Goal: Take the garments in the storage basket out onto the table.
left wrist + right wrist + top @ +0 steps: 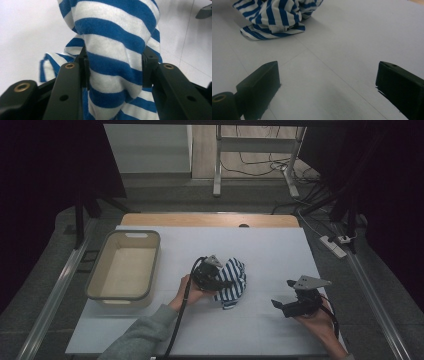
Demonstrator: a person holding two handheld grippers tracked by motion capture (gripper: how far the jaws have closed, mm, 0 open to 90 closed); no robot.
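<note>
Blue-and-white striped knit cloth [233, 281] sits bunched near the middle of the white table sheet [270, 250]. Left gripper [214, 277], black, in the person's left hand [189, 292], is pressed against the cloth's left side. Left gripper view: both jaws clamp a thick fold of the striped fabric [115, 62] between them, the rest rising above and trailing below.

Right gripper [284, 307], held in the right hand [320, 322], hovers low over bare sheet, well apart from the cloth, to its right. Its jaws stand wide apart with nothing between them.

Beige rectangular plastic bin [101, 280] sits at the table's left, empty.
</note>
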